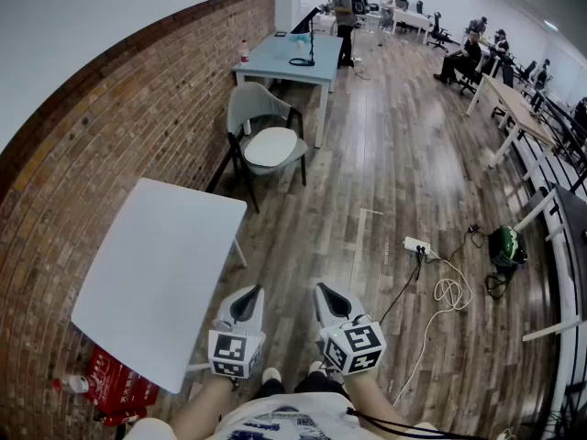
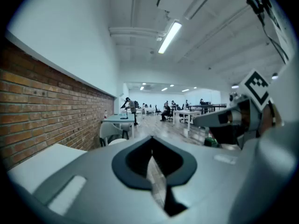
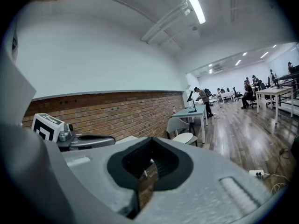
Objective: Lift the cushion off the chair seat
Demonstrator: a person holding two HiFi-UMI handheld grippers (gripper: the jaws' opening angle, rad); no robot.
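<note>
Head view: cushion (image 1: 271, 146) unlifted on chair (image 1: 249, 104), well ahead; your left gripper (image 1: 250, 294) and right gripper (image 1: 324, 292) clenched, empty.

rough brick wall (image 1: 119, 117), glossy wood floor (image 1: 385, 154)

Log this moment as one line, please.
task: not begun | left tongs: shut, empty | right tongs: shut, empty | cushion: on chair seat, untouched

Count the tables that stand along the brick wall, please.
2. The white table is nearest, at the lower left; the light blue table is farther back, behind the chair with the cushion. More may be hidden beyond it.
</note>
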